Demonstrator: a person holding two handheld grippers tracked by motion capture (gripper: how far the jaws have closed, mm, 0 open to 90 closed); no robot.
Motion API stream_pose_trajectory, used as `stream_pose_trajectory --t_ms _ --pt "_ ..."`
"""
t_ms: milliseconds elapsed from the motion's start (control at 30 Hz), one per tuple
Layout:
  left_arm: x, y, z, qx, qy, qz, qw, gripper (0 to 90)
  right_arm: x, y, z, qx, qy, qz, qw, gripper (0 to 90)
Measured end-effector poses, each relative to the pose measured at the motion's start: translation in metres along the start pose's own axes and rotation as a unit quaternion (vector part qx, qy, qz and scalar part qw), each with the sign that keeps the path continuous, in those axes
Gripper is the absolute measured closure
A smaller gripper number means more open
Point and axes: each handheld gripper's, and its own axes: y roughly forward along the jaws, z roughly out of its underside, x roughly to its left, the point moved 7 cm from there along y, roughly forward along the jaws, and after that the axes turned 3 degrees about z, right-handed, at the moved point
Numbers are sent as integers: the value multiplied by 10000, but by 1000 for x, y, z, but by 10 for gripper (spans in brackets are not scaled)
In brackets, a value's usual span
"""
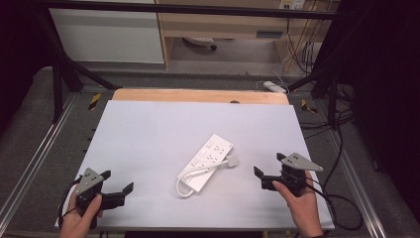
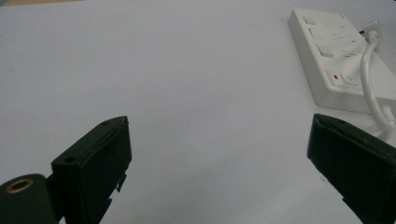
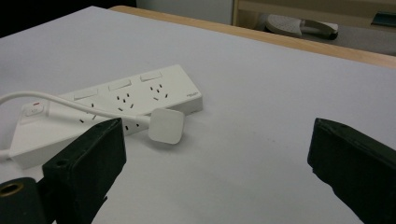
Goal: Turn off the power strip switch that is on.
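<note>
Lying on the white table cover (image 1: 148, 129), the white power strip (image 1: 207, 161) sits between the two grippers, well apart from both, its own cord (image 1: 190, 174) looped back over its top face and ending in a square white plug (image 1: 232, 160) just off its side. The left gripper (image 1: 119, 194) hangs low over the cover with its jaws spread wide and nothing between them; in the left gripper view the switch end of the strip (image 2: 343, 79) lies ahead of and just beyond the right-hand jaw. The right gripper (image 1: 268, 172) is likewise wide open and empty, and in its own view the plug (image 3: 165, 126) lies just ahead of the left-hand jaw, with the strip's body (image 3: 135, 95) beyond it.

The strip looks like a rigid plastic shell, fairly light but long, so it would likely swing if pinched at one end alone. Its smooth sides may slip under hard jaw pads. Across the narrow width near the middle seems the steadiest hold (the open jaws appear wide enough for that). The cord is soft and springy and would flop or drag the plug along; the plug itself is small, stiff and blocky, an easy thing to pinch on its flat faces. Pulling on the cord alone risks sliding the whole strip over the slick cover.
</note>
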Motion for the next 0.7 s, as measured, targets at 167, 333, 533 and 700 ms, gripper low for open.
stream_pose_trajectory --t_ms 167,333,533,700 --pt "0 1 0 14 2 4 10000 65 0 2 -7 19 7 20 10000 48" --pt "-1 1 1 20 -39 55 10000 65 0 5 -12 52 74 -75 9999 48" --pt "-1 2 1 43 -13 34 10000 65 2 7 -22 59 115 -169 9998 49" --pt "-1 2 2 57 8 30 10000 65 4 8 -33 18 74 -196 9998 59"
